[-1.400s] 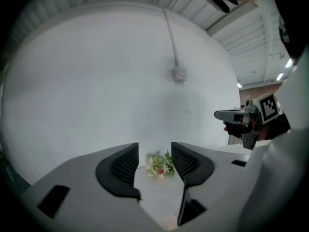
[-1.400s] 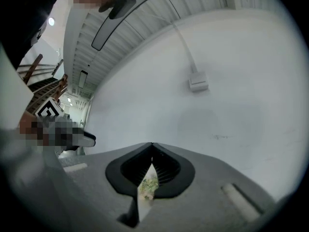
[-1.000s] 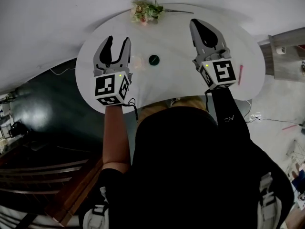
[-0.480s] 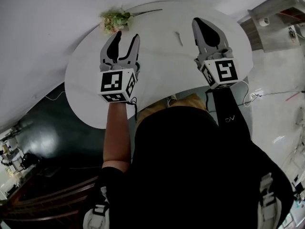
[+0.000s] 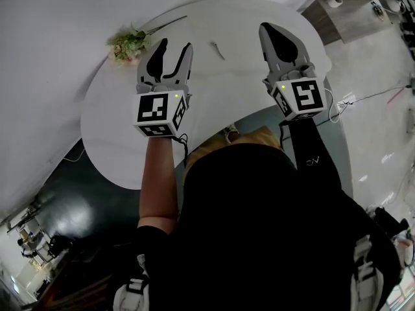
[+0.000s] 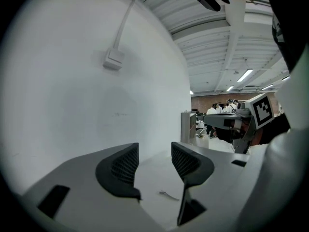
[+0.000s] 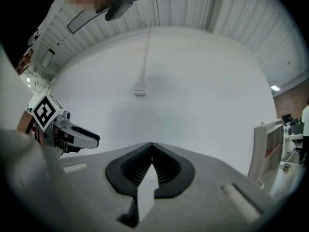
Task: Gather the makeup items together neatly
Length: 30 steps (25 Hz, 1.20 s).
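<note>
Hovering over the white oval worktop point(image 5: 123, 122), both grippers point away from the person, whose dark top fills the lower half of the head view. The left gripper point(image 5: 174, 44) has its jaws parted by a clear gap, and its own view point(image 6: 153, 161) shows nothing gripped between the ribbed pads, only bare worktop beyond them. The right gripper point(image 5: 267, 28) has its jaws pressed fully together, tip to tip, and its own view point(image 7: 152, 145) shows them meeting with nothing caught in between. The only small item to be seen on the worktop is a thin dark sliver point(image 5: 217, 49), lying between the two grippers and nearer the left one. In the left gripper view it appears low in the gap between the jaws point(image 6: 166, 195), apart from both; it is too small to tell what it is. A small bunch of flowers point(image 5: 130, 42) lies at the far left edge of the worktop, just beside the left gripper's tips.
</note>
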Each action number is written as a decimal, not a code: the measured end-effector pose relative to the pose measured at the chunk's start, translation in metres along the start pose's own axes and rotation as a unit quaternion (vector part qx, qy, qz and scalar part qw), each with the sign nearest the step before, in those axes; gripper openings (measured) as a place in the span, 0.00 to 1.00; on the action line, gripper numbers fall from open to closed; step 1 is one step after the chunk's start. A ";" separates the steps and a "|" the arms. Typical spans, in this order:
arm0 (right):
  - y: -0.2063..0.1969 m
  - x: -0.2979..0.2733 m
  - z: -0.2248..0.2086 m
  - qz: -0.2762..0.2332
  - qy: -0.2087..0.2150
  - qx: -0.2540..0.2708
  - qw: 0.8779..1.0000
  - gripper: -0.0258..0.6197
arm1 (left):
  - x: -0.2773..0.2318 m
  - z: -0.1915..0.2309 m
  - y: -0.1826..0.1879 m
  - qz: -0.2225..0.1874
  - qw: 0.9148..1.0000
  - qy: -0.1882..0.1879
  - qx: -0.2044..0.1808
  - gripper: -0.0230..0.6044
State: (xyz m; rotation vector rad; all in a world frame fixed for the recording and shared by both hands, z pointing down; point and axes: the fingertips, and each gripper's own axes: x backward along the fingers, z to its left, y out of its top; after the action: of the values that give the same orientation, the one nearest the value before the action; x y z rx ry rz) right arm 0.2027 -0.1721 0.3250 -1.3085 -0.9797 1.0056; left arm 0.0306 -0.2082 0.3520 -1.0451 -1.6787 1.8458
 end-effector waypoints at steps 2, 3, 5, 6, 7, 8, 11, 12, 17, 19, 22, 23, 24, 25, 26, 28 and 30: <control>0.000 0.003 -0.003 0.003 -0.004 -0.001 1.000 0.05 | -0.007 -0.007 -0.001 0.004 1.000 -0.008 0.001 0.37; -0.001 0.003 -0.004 0.005 -0.006 -0.003 1.000 0.05 | -0.011 -0.010 -0.005 0.009 1.000 -0.011 0.007 0.37; -0.004 0.004 -0.005 0.008 -0.009 -0.004 1.000 0.05 | -0.022 -0.016 -0.019 0.028 0.999 -0.019 0.022 0.37; -0.006 0.004 -0.005 0.009 -0.009 -0.005 1.000 0.05 | -0.030 -0.020 -0.029 0.039 0.999 -0.021 0.028 0.37; -0.008 0.004 -0.004 0.011 -0.008 -0.005 1.000 0.05 | -0.038 -0.023 -0.039 0.051 0.998 -0.021 0.031 0.37; -0.009 0.004 -0.003 0.013 -0.007 -0.006 1.000 0.05 | -0.047 -0.026 -0.050 0.063 0.997 -0.020 0.033 0.37; -0.014 0.007 -0.004 0.021 -0.010 -0.004 1.000 0.05 | -0.075 -0.033 -0.089 0.108 0.993 -0.016 0.051 0.37; -0.016 0.009 -0.006 0.023 -0.014 -0.002 1.000 0.05 | -0.083 -0.035 -0.103 0.124 0.990 -0.015 0.061 0.37; -0.023 0.020 -0.018 0.036 -0.022 0.018 0.999 0.05 | -0.112 -0.045 -0.165 0.202 0.977 -0.011 0.068 0.37; -0.030 0.026 -0.023 0.046 -0.031 0.021 0.998 0.05 | -0.122 -0.046 -0.183 0.221 0.973 -0.008 0.068 0.37; -0.040 0.037 -0.034 0.059 -0.049 0.024 0.997 0.05 | -0.134 -0.045 -0.207 0.245 0.967 -0.003 0.063 0.37; -0.042 0.040 -0.038 0.063 -0.056 0.023 0.996 0.05 | -0.137 -0.046 -0.215 0.255 0.965 -0.003 0.064 0.37; -0.043 0.042 -0.043 0.067 -0.063 0.021 0.996 0.05 | -0.140 -0.047 -0.222 0.265 0.962 -0.003 0.066 0.37; -0.043 0.045 -0.047 0.071 -0.070 0.018 0.995 0.05 | -0.142 -0.048 -0.228 0.275 0.959 -0.003 0.068 0.37; -0.043 0.047 -0.050 0.073 -0.074 0.018 0.994 0.05 | -0.144 -0.049 -0.233 0.283 0.957 -0.004 0.070 0.37; -0.041 0.048 -0.055 0.075 -0.079 0.019 0.994 0.05 | -0.147 -0.050 -0.241 0.296 0.952 -0.002 0.074 0.37; -0.040 0.048 -0.058 0.076 -0.079 0.020 0.994 0.05 | -0.147 -0.048 -0.246 0.303 0.950 0.009 0.076 0.36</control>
State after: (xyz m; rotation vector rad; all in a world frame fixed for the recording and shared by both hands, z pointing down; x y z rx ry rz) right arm 0.2729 -0.1423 0.3639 -1.3007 -0.9845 1.2553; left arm 0.1173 -0.2448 0.6268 -1.6315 -1.2543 2.2725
